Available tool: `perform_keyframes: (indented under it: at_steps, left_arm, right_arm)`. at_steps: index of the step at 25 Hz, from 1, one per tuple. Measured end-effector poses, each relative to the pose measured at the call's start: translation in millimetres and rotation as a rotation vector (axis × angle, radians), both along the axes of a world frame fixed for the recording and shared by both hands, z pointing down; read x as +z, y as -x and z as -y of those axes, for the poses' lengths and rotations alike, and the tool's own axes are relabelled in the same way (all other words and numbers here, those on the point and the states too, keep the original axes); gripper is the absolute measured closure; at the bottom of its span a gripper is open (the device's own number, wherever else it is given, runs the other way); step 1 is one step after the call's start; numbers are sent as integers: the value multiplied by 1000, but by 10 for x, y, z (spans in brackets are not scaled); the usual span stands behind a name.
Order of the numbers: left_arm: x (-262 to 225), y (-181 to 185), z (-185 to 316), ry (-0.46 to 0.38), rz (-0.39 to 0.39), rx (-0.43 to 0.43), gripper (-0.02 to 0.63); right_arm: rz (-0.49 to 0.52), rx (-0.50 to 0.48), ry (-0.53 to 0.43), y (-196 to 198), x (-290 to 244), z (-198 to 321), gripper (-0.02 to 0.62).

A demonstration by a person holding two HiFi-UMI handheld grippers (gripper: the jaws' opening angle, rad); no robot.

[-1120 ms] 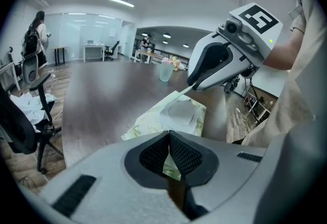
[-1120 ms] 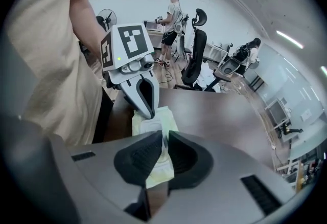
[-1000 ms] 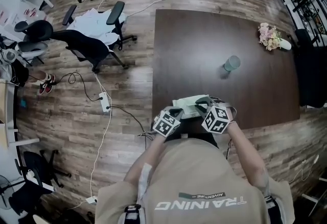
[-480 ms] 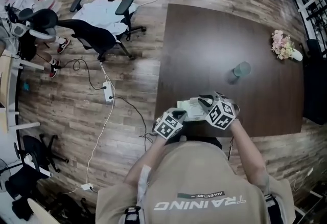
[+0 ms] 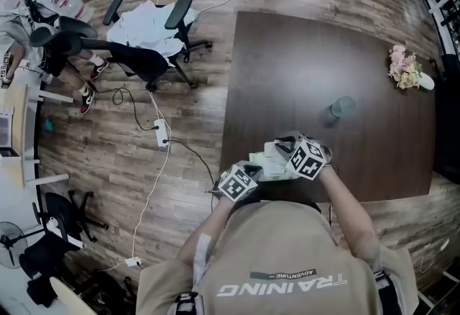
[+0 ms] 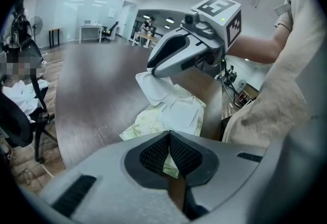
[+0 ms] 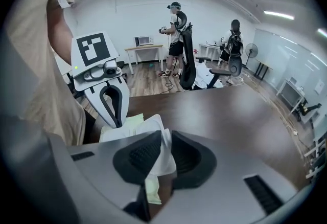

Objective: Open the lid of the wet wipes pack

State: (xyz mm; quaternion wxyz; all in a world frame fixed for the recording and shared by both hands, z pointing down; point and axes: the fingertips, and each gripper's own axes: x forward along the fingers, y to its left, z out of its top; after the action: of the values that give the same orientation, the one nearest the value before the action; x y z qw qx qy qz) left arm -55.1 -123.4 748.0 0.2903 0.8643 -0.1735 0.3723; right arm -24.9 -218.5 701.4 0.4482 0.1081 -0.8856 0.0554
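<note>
The pale green wet wipes pack (image 5: 267, 160) lies at the near edge of the dark table (image 5: 302, 62), in front of the person. My left gripper (image 5: 253, 167) is shut, pinching the pack's near edge (image 6: 173, 115); its pads (image 6: 153, 154) meet at the tips. My right gripper (image 7: 164, 141) is shut on the white lid flap (image 7: 163, 159), which is peeled up from the pack (image 7: 127, 126). In the left gripper view the right gripper (image 6: 153, 67) holds the flap (image 6: 150, 87) lifted above the pack. The left gripper (image 7: 113, 115) stands just left of the flap.
A grey cup (image 5: 343, 106) stands mid-table and a small vase of flowers (image 5: 406, 69) at the far right. Office chairs (image 5: 136, 55) and a power strip with cables (image 5: 162, 132) are on the wood floor to the left. People (image 7: 176, 28) stand beyond the table.
My right gripper has shifted a little across the pack and lower, keeping the white flap in its jaws. The left gripper stays on the pack's edge. The head view has drifted.
</note>
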Motion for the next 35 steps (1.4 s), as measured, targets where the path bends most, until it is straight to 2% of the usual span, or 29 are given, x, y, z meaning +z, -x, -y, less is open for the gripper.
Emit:
perform_keyframes:
  at_steps: [8, 15, 20, 24, 27, 35]
  left_arm:
    - [-29, 11, 4, 51, 71, -17, 597]
    - [-46, 24, 38, 36, 110, -26, 597]
    - [-16, 57, 23, -18, 123, -51, 597]
    - [1, 64, -14, -78, 183, 5, 597]
    - [23, 75, -32, -90, 187, 10, 597]
    - [34, 47, -4, -123, 164, 0, 597]
  right_arm:
    - [9, -28, 65, 22, 261, 73, 541]
    - [-27, -90, 43, 47, 473, 43, 545]
    - [-18, -67, -14, 108, 394, 22, 549]
    - [-6, -48, -57, 61, 208, -91, 549]
    - [7, -24, -69, -32, 96, -202, 557]
    - [84, 151, -30, -400, -88, -350, 574]
